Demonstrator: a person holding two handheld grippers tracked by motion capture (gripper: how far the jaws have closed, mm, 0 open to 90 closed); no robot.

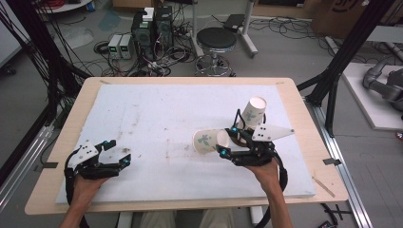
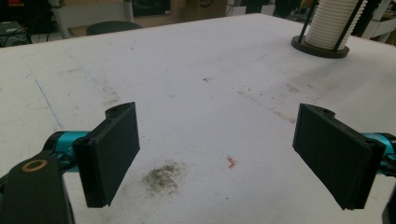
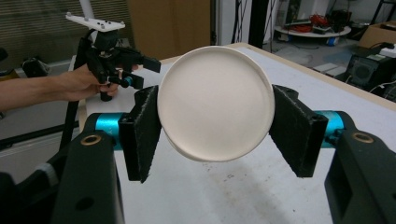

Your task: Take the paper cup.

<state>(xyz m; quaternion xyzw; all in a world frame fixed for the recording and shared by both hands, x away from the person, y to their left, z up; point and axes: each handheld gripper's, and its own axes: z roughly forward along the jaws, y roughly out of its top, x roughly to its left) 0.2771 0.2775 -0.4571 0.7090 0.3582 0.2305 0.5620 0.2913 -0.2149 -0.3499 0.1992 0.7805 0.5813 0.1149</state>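
Over on the left, the left gripper [image 1: 115, 155] sits low on the white foam board [image 1: 157, 109], jaws spread wide with nothing between them; its own view looks across bare, scuffed board with a grey smudge [image 2: 161, 176] and a tiny orange scrap [image 2: 231, 161] between the pads. Moving to the middle of the board, here is the action: a paper cup [image 1: 205, 141] with a green print, carried on its side with its mouth toward the left and its flat bottom facing back at the hand. The right gripper [image 1: 226, 141] is clamped on it, and in the right gripper view the cup's white round base [image 3: 215, 102] sits squarely between the two black pads, one pressing each flank. This is a featherweight, thin-walled thing: it should crush or go oval if squeezed hard, and the waxy paper could slip under a loose pinch. The sensible hold is where it is now, low on the wall near the stiff bottom ring, not out at the soft open rim. Further right and behind, a stack of paper cups [image 1: 253, 112] leans in a black-rodded holder, close beside the gripper, so I'd watch for a bump there.
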